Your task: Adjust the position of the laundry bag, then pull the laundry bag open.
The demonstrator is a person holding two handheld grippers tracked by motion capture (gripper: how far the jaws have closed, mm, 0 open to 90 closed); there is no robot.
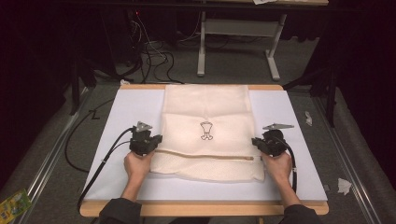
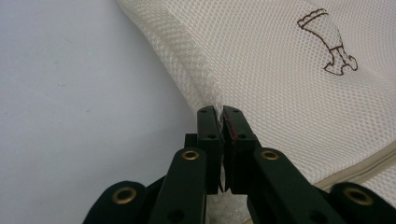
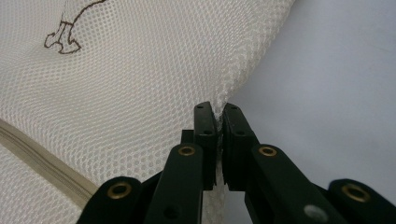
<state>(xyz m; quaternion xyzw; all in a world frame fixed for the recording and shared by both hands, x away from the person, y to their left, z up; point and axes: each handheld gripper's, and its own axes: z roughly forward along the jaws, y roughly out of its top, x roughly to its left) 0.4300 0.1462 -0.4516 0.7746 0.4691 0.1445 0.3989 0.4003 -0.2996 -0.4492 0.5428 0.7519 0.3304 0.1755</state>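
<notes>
Dim surroundings frame your worktop [image 1: 289, 140], which is covered by a pale sheet, with a wooden edge showing at the near side. A cream mesh laundry bag [image 1: 205, 112] lies flat along the middle of it, reaching from the far edge toward you, with a small brown embroidered motif [image 1: 206, 130] near its centre and a zip [image 1: 205, 155] running across it below that motif.

Your left claw [image 1: 156, 140] sits at the bag's left edge, level with the zip, and the left gripper view shows its jaws pressed together on a pinch of the mesh edge [image 2: 219, 112], the netting rising from between them. Your right claw [image 1: 258, 143] mirrors it at the bag's right edge; the right gripper view shows its jaws likewise clamped on the mesh border [image 3: 218, 111], with the pale sheet beyond.

Your hands come in from the near edge, one behind each claw, and a black cable [image 1: 100, 163] trails from the left one across the sheet and off the near left corner.
</notes>
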